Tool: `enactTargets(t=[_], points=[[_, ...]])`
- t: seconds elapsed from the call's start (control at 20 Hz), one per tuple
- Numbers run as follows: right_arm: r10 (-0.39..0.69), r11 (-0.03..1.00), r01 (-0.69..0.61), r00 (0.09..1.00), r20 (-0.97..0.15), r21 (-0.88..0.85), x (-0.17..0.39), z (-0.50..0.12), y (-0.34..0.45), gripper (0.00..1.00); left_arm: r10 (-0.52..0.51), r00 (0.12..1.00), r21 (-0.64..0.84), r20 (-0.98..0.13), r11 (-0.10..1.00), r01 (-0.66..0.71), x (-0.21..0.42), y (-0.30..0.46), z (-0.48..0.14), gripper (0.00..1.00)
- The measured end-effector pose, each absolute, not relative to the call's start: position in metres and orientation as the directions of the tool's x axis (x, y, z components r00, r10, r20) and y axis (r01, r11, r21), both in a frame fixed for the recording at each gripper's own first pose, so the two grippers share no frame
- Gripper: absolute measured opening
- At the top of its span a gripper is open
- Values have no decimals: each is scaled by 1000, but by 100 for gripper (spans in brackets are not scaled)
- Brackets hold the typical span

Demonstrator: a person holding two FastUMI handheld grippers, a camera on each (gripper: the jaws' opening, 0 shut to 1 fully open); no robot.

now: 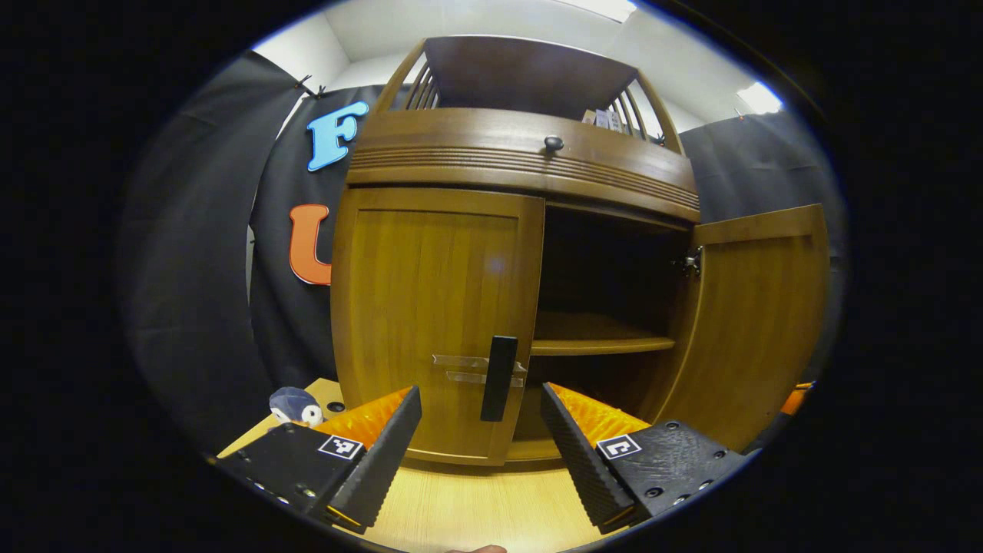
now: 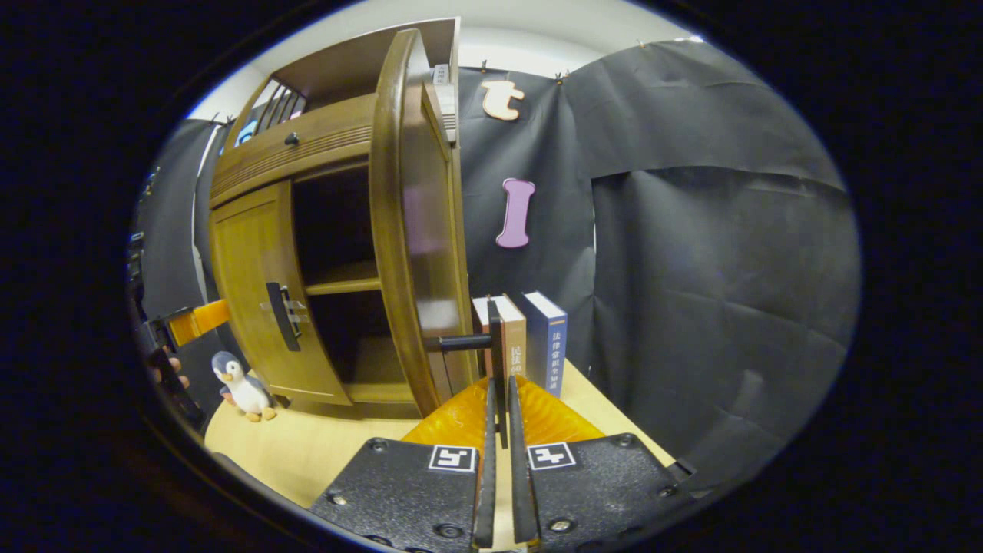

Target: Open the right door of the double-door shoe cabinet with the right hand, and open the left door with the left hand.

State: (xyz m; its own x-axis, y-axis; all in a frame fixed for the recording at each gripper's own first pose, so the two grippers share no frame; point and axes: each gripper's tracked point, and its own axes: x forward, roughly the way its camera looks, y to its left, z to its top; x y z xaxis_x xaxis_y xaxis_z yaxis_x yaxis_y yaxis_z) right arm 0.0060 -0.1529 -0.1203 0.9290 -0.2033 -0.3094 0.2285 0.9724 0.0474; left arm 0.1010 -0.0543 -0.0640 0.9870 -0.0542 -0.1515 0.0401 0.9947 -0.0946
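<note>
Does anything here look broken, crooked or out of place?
Nothing looks damaged or spilled. The shoe cabinet has its right door swung wide while the left door is shut, which fits a job half done. A toy penguin stands upright beside it, and two books stand neatly.

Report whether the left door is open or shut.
Shut. The left door lies flush across its half of the cabinet; the left gripper is open before its handle, not gripping.

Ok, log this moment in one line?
right door: open | right tool: shut on its handle | left door: closed | left tool: open, before left handle
</note>
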Motion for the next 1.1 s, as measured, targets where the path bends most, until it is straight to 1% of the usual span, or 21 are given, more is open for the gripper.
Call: enactTargets(t=[0.35,0.55,0.75,0.95,1.1], points=[[-219,968,245,925,-309,47,2,-115,-178,12,-14,981,-123,-195,992,-10,136,-50,-83,94],[-257,962,274,923,-287,20,0,-108,-195,12,-5,978,-124,-208,992,-22,151,-47,-95,95],[-246,966,260,926,-286,8,-2,-106,-196,12,10,972,-113,-233,993,-37,164,-45,-110,94],[-255,965,260,929,-268,-20,-4,-102,-199,17,-35,972,-120,-233,993,7,176,-58,-118,95],[-266,963,266,928,-262,-34,-6,-100,-204,24,-38,976,-94,-214,995,18,185,-67,-122,94]])
